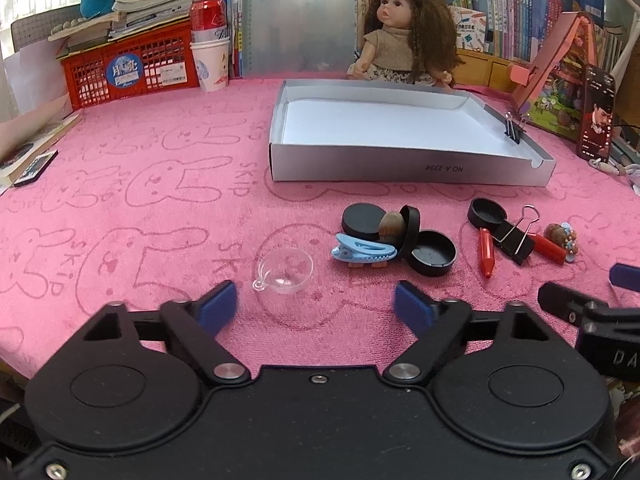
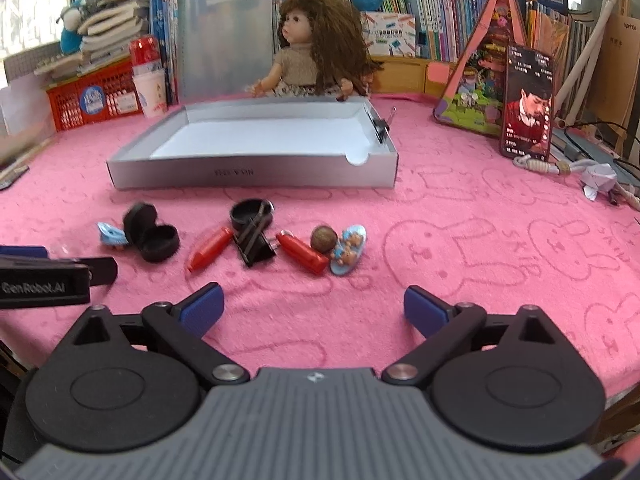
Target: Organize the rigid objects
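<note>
Left gripper [image 1: 316, 306] spread over the pink rabbit-print counter [image 1: 160, 208], nothing between the blue pads. Clear half-sphere cup [image 1: 285, 271] just ahead at 12 o'clock, resting on the cloth, apart from the pads. Toward 1 o'clock, a cluster: black round lids [image 1: 432, 253], a brown brush head [image 1: 392, 225], a light blue hair clip [image 1: 362, 251] touching them. Further toward 2 o'clock, another black cap [image 1: 486, 211], a black binder clip [image 1: 514, 238], red crayon-like pieces [image 1: 486, 254], a small brown ball [image 1: 554, 233].

Right gripper [image 2: 314, 310] likewise spread, empty. Red pieces [image 2: 210, 248] and binder clip [image 2: 254, 240] at 11 o'clock, brown ball [image 2: 324, 238] and a blue oval charm [image 2: 349, 250] at 12 o'clock, all lying loose on the cloth.

Shallow grey box [image 1: 408, 168] at 12 to 1 o'clock beyond the pile, white inside, a binder clip on its right wall, otherwise bare. Doll [image 1: 404, 28] seated behind the box. Red crate [image 1: 132, 68] at 10 o'clock.
</note>
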`<state>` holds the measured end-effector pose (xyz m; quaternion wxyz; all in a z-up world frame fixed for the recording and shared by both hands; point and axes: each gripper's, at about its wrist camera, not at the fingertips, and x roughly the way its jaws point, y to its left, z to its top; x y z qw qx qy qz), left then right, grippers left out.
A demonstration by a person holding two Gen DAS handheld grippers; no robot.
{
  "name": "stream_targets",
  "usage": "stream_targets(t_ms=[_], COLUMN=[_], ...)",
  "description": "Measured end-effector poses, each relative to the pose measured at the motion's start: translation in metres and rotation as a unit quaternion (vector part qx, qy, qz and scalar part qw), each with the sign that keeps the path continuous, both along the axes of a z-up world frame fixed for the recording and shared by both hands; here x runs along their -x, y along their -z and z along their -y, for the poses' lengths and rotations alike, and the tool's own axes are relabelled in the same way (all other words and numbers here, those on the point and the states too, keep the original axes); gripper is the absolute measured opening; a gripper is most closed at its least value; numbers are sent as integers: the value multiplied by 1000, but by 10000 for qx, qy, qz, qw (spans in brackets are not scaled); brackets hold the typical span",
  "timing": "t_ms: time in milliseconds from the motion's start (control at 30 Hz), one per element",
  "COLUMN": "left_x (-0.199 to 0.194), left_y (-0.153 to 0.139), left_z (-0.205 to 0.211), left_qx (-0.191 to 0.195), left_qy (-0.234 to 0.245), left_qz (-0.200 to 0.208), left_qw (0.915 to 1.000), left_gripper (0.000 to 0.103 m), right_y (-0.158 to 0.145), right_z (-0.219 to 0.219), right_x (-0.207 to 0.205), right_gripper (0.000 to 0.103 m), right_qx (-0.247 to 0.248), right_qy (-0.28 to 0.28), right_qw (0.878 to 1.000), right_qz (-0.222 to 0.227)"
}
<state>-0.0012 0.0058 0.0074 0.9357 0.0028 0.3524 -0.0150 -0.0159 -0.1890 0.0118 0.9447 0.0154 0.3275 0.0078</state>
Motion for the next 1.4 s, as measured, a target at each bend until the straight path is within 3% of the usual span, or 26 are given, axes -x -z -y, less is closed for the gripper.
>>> stream_targets(t_ms=[200, 367, 567, 700, 867, 1200, 1400], left_x=[6, 9, 7, 4, 1, 1, 1], left_y=[-3, -6, -7, -5, 1, -2, -3], left_z=[-1, -7, -13, -15, -15, -16, -18], left_qx=[107, 43, -49, 22, 158, 101, 152], left_qy=[27, -141, -215, -271, -318, -328, -346], left_qz=[151, 343, 459, 403, 319, 469, 468], left_qw=[9998, 9993, 9987, 9988, 9989, 9983, 9982], left_gripper=[62, 46, 43, 43, 29, 29, 29], right_y=[-6, -5, -5, -4, 0, 1, 1], right_z=[-1, -1, -3, -5, -6, -12, -10], right_x=[-1, -1, -1, -6, -12, -21, -26], right_gripper=[82, 54, 39, 36, 36, 42, 39], right_qx=[-20, -81, -223, -375, -508, -269, -158], right_qy=[-22, 78, 97, 138, 316, 615, 637], right_qw=[9998, 9998, 9996, 9992, 9982, 9977, 9978], right_qz=[201, 184, 155, 73, -13, -36, -42])
